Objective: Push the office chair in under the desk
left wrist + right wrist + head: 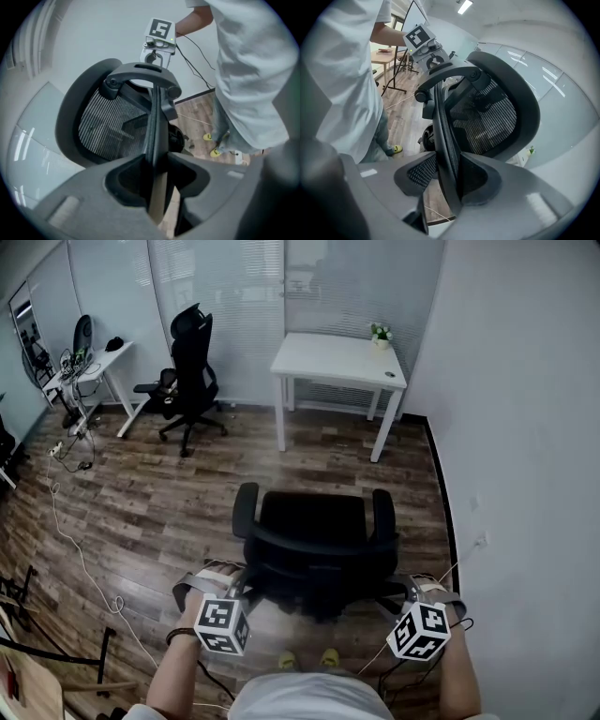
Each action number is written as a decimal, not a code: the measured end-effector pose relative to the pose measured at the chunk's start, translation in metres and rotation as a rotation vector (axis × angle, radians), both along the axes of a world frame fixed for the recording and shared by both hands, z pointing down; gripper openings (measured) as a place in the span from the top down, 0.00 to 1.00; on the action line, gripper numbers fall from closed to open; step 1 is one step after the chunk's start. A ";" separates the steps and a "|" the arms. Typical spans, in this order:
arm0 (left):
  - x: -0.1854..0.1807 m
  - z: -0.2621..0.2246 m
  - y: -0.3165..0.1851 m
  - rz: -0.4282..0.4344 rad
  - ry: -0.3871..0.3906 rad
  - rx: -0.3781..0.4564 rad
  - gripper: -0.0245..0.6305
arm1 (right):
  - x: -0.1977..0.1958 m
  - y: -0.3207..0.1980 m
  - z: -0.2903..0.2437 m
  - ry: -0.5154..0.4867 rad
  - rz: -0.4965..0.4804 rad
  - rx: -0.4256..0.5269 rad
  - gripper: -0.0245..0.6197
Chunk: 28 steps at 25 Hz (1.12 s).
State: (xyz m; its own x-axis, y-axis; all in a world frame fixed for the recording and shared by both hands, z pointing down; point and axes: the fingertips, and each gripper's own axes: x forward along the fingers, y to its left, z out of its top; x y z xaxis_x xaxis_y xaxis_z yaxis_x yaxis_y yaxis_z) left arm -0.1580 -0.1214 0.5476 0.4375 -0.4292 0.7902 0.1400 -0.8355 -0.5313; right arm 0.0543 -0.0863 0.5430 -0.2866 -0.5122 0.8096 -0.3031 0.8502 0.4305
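Fingers (79, 201) of left gripper (157, 164), right gripper (448, 161) pinch office chair (314, 531) backrest.

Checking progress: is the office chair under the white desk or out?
Out: the office chair stands apart from the white desk, floor between them.

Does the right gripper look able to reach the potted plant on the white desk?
Probably not: the right gripper is on the office chair, with floor between chair and desk, and the potted plant sits at the desk's far corner.
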 end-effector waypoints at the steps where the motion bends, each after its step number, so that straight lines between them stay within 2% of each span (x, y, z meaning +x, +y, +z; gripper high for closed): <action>1: 0.000 0.000 -0.004 0.004 0.003 0.002 0.75 | 0.000 -0.004 0.000 -0.001 0.002 0.007 0.72; 7: 0.003 -0.002 -0.036 0.047 0.029 0.040 0.74 | 0.001 -0.034 0.002 0.000 0.049 0.007 0.71; 16: 0.010 -0.001 -0.105 0.068 0.029 0.046 0.74 | 0.007 -0.095 0.003 -0.021 0.079 0.005 0.70; 28: 0.037 -0.003 -0.218 0.085 0.035 0.052 0.73 | 0.032 -0.207 0.001 -0.033 0.064 0.014 0.70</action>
State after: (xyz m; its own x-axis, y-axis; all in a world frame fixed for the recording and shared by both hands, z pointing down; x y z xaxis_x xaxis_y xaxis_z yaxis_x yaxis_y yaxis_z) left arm -0.1212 -0.3398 0.5451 0.5006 -0.4297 0.7515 0.1898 -0.7924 -0.5797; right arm 0.0866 -0.2935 0.5445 -0.2794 -0.5416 0.7929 -0.3704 0.8226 0.4314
